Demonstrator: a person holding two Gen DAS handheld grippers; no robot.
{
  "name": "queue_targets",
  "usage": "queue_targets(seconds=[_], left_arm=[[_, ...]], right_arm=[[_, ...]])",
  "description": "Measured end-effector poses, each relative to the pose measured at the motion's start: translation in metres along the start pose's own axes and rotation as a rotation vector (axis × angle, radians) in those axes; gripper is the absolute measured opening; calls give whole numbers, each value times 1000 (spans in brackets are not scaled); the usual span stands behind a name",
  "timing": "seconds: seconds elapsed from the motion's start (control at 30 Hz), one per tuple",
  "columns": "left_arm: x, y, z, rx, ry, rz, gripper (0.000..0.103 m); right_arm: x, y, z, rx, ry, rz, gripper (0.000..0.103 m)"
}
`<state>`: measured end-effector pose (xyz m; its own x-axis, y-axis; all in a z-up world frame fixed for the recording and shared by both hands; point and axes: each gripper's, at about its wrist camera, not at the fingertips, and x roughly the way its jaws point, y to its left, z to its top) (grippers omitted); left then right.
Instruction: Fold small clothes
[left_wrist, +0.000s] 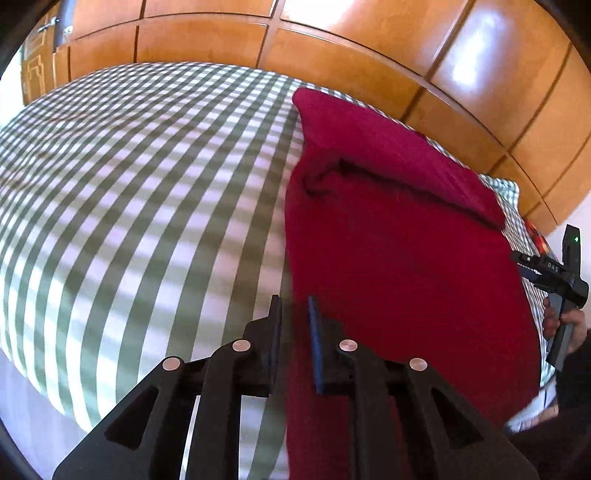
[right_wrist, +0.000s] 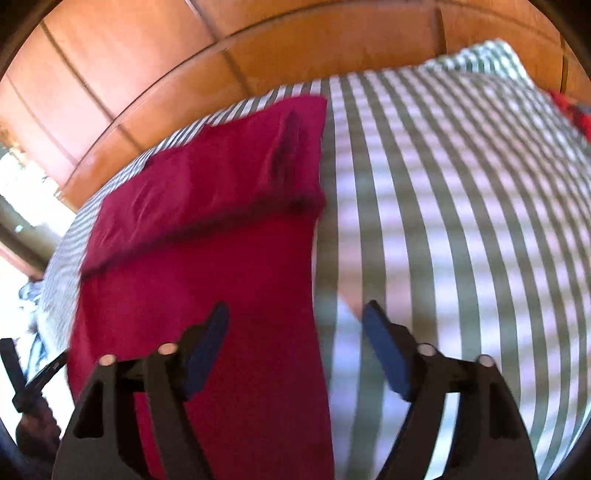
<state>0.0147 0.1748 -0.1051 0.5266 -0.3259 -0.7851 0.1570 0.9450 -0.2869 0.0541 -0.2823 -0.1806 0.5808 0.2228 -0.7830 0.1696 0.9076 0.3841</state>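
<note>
My left gripper (left_wrist: 293, 332) has its fingers drawn close together, and the near edge of the red garment (left_wrist: 399, 258) runs down through the narrow gap between them; I appear to be pinching that edge, though the blur there keeps me from being sure of contact. Ahead of these fingers and to their right, the garment lies spread on the green-and-white checked bedsheet (left_wrist: 129, 203), with its far end folded back over itself into a thicker band. Beyond it stand the wooden wardrobe doors (left_wrist: 332, 48).

My right gripper (right_wrist: 295, 350) has its fingers spread wide, holding nothing. Its left finger sits over the red garment (right_wrist: 207, 258), its right finger over the checked bedsheet (right_wrist: 461, 221), so the garment's right edge runs between them. The folded band lies ahead and left of these fingers.

From the left wrist view, the right gripper (left_wrist: 546, 273) shows at the far right edge, beside the garment, with my right hand (left_wrist: 565, 325) around its handle.
</note>
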Motion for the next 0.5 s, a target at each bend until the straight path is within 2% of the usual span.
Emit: queue_targets(seconds=[0.07,0.17,0.23,0.4,0.5], left_arm=[[-6,3,-11,-9,10,-25,13],[-15,5,-26,-25,35,-74,13],[-19,3,-35,-18,52,-95,13],[-25,-5,-53,26,101,-133,13],[-25,-10,-63,49,138,-158,13]], right_arm=[[-15,-3,-26,-28,48,38,62],[-37,-5,-63,-49,110,87,45],[-48,-4,-86,-64,144,102,39],[-64,1,-137,-64,227,150,33],[-64,5,-152,-71,261,164,26]])
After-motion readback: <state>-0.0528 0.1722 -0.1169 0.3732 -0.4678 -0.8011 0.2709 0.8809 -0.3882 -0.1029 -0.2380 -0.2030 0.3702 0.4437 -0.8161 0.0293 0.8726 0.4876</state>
